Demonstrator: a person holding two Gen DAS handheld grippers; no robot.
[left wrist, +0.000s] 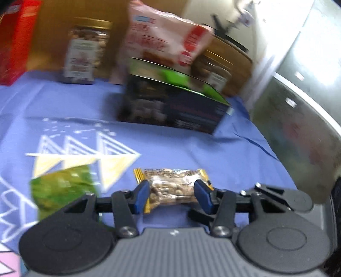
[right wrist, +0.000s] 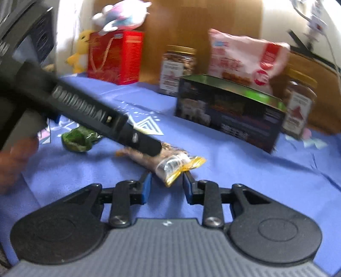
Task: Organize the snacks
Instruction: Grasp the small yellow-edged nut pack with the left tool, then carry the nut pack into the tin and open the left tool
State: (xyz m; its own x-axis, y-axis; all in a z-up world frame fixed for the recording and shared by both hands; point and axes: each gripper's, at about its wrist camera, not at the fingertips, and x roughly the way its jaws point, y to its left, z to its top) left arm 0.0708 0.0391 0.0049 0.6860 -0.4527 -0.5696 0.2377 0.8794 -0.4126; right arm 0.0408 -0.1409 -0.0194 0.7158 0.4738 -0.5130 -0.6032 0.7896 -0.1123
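Note:
A snack bar (left wrist: 170,181) in a clear wrapper with yellow ends lies over the blue patterned cloth (left wrist: 191,149). My left gripper (left wrist: 172,194) has its blue pads against both sides of the bar. In the right wrist view that gripper (right wrist: 152,148) reaches in from the left and covers the middle of the snack bar (right wrist: 170,164). My right gripper (right wrist: 167,185) is partly open. The bar's near yellow end sits between its fingertips, with a gap on the left side. A crumpled green packet (left wrist: 61,187) (right wrist: 78,138) lies to the left.
Behind the bar stands a dark box with a green top (right wrist: 230,115), a pink-and-white bag (right wrist: 245,61) leaning on it. Two jars (right wrist: 177,68) (right wrist: 298,102), a red box (right wrist: 115,57) and plush toys (right wrist: 121,15) line the back. A hand (right wrist: 12,162) shows at the left.

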